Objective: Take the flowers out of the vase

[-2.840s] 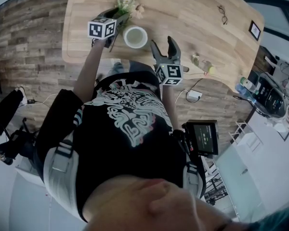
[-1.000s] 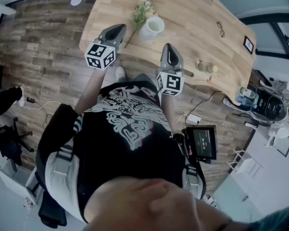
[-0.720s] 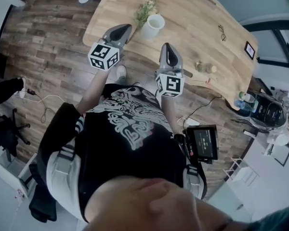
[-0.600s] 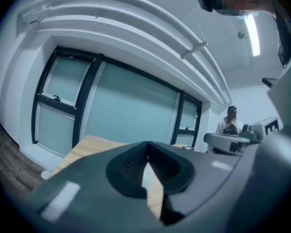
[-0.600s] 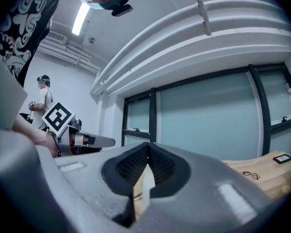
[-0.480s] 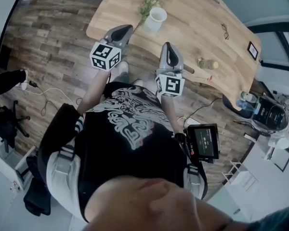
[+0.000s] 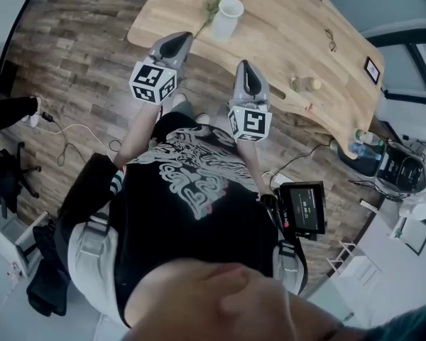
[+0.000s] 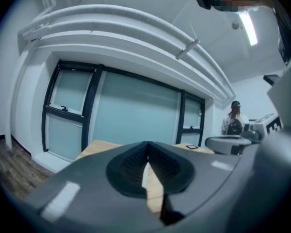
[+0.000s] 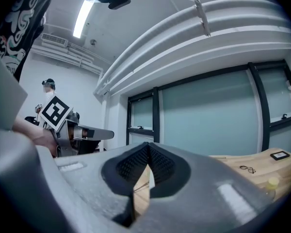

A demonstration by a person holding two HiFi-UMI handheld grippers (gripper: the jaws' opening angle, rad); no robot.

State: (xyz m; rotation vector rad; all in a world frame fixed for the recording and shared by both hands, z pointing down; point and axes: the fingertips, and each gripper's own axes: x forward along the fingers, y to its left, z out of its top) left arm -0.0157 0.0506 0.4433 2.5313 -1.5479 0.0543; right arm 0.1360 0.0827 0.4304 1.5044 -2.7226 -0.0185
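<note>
From the head view, the flowers (image 7: 214,0) lie flat on the desk (image 7: 284,20), a thin greenish sprig with pale blooms, its stem trailing towards the desk's near edge. They sit just left of the white vase (image 7: 228,16), which stands upright; I cannot tell whether they touch it. My left gripper (image 7: 176,42) and right gripper (image 7: 245,65) hover at the desk's near edge, well apart from both, each with its fingers pressed together and holding nothing. The flowers are too small here to make out their blooms.

In the left gripper view, my left gripper (image 8: 148,144) has its fingers closed pad to pad, nothing between them. The grey body covers most of the desk (image 8: 99,147). A pale sliver shows in the slot below the pads; I cannot say what it is.

In the right gripper view, my right gripper (image 9: 148,147) is likewise closed and empty. The same slot shows a white strip and thin stalk-like lines, too cut off to name. The glasses (image 9: 247,169) lie on the desk at the right.
</note>
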